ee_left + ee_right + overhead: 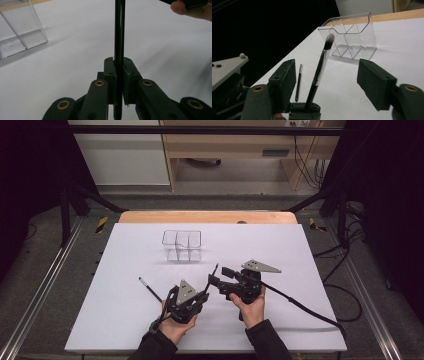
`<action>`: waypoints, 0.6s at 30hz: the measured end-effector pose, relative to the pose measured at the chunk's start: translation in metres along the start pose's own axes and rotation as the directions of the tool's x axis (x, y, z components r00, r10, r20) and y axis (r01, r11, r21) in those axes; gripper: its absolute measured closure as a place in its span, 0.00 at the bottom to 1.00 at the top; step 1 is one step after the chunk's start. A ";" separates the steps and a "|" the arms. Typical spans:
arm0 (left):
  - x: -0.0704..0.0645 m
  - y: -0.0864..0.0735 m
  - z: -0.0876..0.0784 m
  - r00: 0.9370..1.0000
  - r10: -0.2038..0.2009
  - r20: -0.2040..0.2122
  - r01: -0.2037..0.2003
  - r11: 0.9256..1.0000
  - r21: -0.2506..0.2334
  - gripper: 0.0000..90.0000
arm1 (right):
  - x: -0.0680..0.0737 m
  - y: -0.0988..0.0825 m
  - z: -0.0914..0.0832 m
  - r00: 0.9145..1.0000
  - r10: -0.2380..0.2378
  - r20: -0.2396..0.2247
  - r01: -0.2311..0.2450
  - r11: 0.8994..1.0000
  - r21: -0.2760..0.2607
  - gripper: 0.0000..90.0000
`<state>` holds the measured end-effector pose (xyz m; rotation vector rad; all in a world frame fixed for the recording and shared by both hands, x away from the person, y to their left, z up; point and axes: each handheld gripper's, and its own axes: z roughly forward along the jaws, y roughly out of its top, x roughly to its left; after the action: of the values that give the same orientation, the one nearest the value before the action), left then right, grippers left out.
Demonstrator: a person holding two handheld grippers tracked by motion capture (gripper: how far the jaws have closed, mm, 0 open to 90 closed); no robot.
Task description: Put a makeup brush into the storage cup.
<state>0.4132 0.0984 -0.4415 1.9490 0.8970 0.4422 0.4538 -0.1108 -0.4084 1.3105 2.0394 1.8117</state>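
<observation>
**Bench inventory: brush held at table centre**

White sheet-covered table (125, 320) on a pale wooden top, dark curtains at both sides, light cabinets beyond the far edge.

Item 1. My left gripper (204, 296): held in the left hand (176, 327), forearm entering from the near edge, body tilted so the jaws point up and toward the right hand. Jaws clenched on a slim black-handled makeup brush (119, 32); in the left gripper view the handle runs straight up between the two pads, its butt end showing just below them.

Item 2. My right gripper (216, 281): held in the right hand (252, 307), lying roughly level, jaws pointing left toward the left gripper, cable trailing off to the right. Jaws stand apart, pressing on nothing; the brush rises between them in the right gripper view, nearer one pad (284, 77), touching neither that I can see.

Item 3. The brush: black handle, silver ferrule, dark bristle head with a pale tip, tilted, head uppermost, held clear of the table.

Item 4. Clear plastic organiser with divided compartments (182, 246): upright, well beyond both grippers toward the far edge.

Item 5. Second thin black brush (150, 290): lying flat on the sheet, just left of the left gripper.
</observation>
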 end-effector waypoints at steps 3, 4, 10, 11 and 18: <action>-0.002 -0.001 0.001 1.000 -0.005 0.002 0.005 1.000 -0.003 0.92 | 0.000 0.000 0.001 1.000 0.014 -0.002 -0.014 1.000 -0.004 0.43; -0.003 -0.002 0.002 1.000 -0.004 0.002 0.004 1.000 -0.004 0.92 | 0.000 0.000 0.001 1.000 0.016 -0.001 -0.016 1.000 -0.006 0.45; -0.005 -0.002 0.002 1.000 -0.012 0.007 0.012 1.000 -0.009 0.92 | 0.000 -0.002 0.003 1.000 0.029 -0.003 -0.029 1.000 0.006 0.58; -0.005 -0.002 0.002 1.000 -0.010 0.008 0.010 1.000 -0.007 0.92 | 0.000 -0.003 0.004 0.999 0.033 -0.003 -0.033 0.999 0.007 0.61; -0.008 -0.004 0.003 1.000 -0.004 0.011 0.004 1.000 -0.008 0.92 | 0.000 -0.004 0.003 0.999 0.041 -0.010 -0.041 0.999 0.008 0.75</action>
<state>0.4082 0.0925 -0.4457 1.9398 0.8908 0.4322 0.4537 -0.1077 -0.4121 1.3579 2.0409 1.8337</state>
